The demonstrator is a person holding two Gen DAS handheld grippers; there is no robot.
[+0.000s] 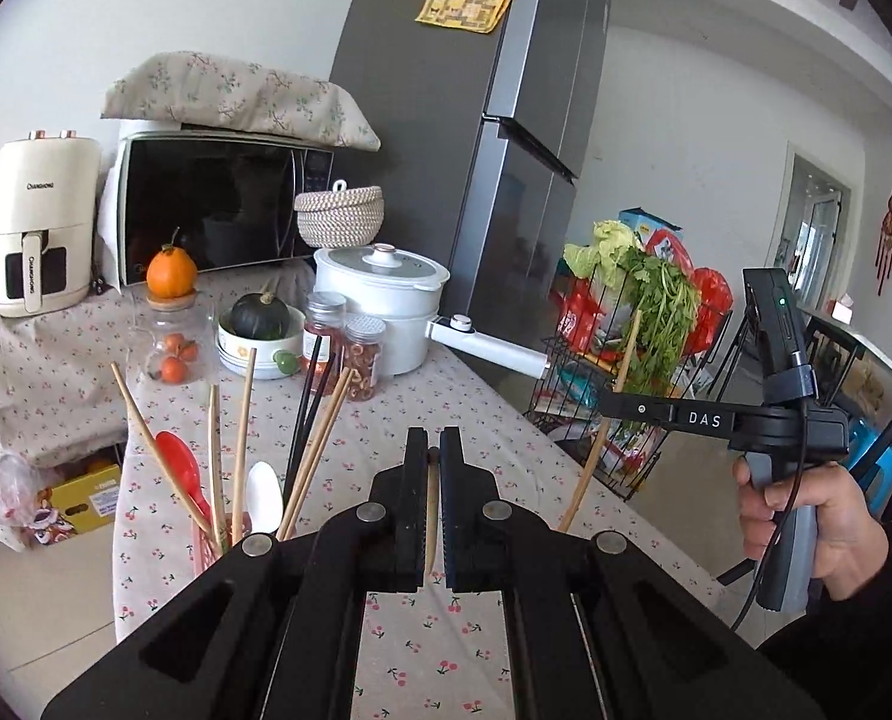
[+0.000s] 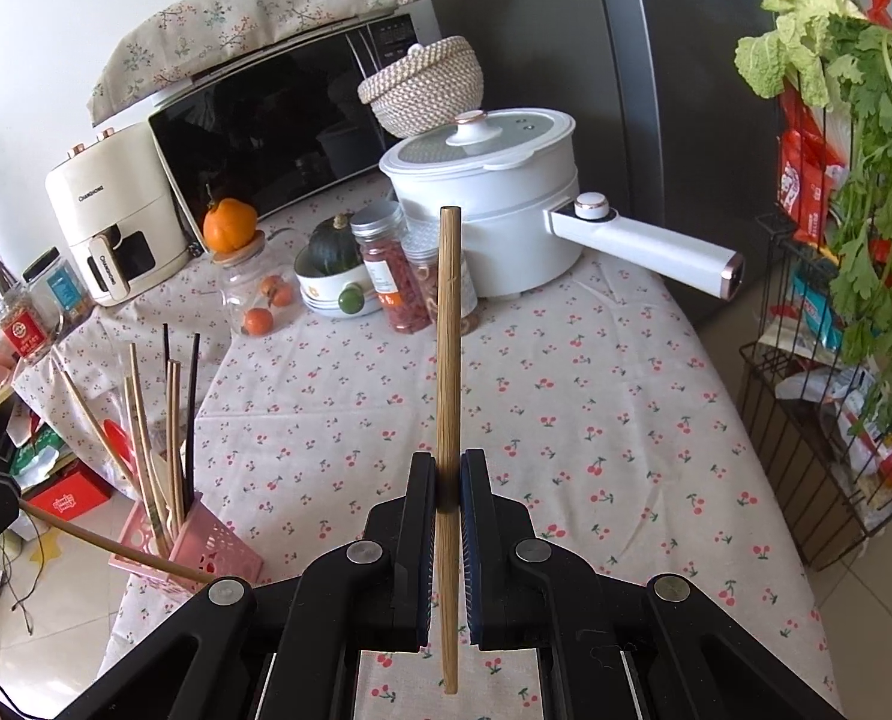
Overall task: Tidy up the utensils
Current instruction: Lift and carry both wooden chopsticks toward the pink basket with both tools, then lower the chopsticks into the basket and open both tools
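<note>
My left gripper is shut on a wooden chopstick held above the cherry-print tablecloth. My right gripper is shut on another wooden chopstick, which stands nearly upright; it also shows in the left wrist view at the right. A pink utensil basket stands near the table's left front edge. It holds several wooden and black chopsticks, a red spoon and a white spoon. The left gripper is just right of the basket.
At the back of the table stand a white pot with a long handle, spice jars, a bowl with a squash, a glass jar, a microwave and an air fryer. A wire rack of vegetables stands to the right.
</note>
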